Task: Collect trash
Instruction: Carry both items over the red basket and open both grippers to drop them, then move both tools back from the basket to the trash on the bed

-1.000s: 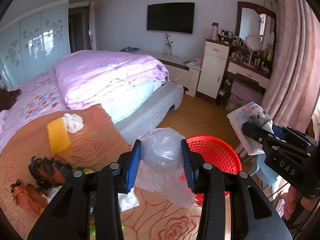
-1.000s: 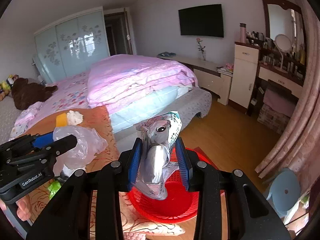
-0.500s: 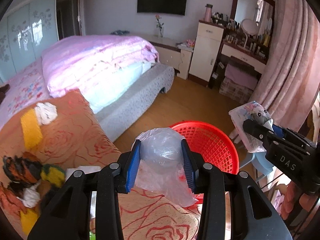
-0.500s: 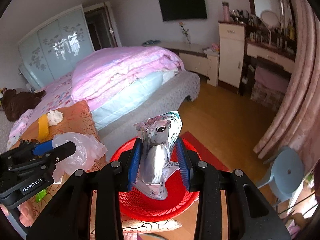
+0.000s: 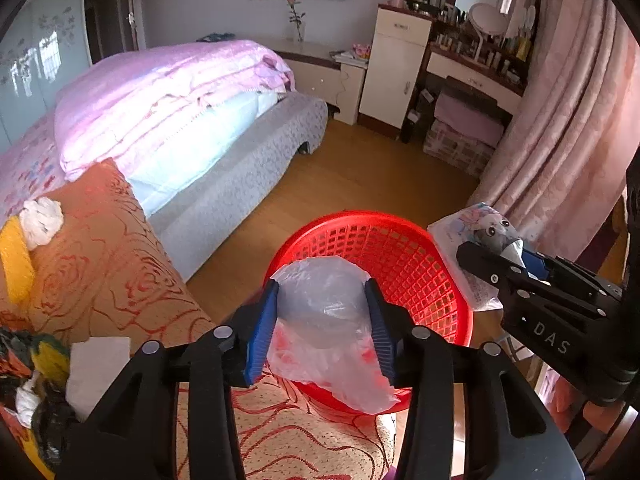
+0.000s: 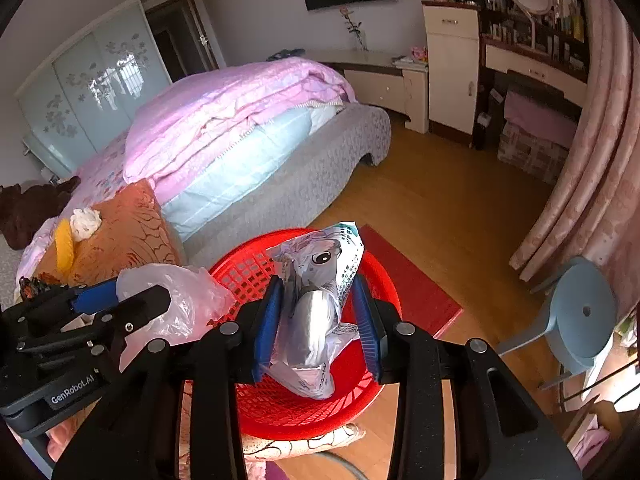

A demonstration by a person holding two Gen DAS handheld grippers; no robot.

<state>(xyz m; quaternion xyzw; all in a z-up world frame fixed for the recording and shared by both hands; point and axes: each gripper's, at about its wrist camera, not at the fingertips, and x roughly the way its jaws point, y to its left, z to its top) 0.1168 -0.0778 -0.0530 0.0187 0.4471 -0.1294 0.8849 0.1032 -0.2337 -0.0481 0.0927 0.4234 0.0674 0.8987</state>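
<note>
Left gripper: jaws opening, clear plastic bag between pads, red basket directly beneath toward 12 o'clock. Right gripper: clamped on upright snack wrapper, over basket, equally near.

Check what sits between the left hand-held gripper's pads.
A clear plastic bag fills the gap of the left hand-held gripper, whose jaws are opening, over the red basket, in the left wrist view.

Left gripper fingers opening; right gripper clamped.
</note>
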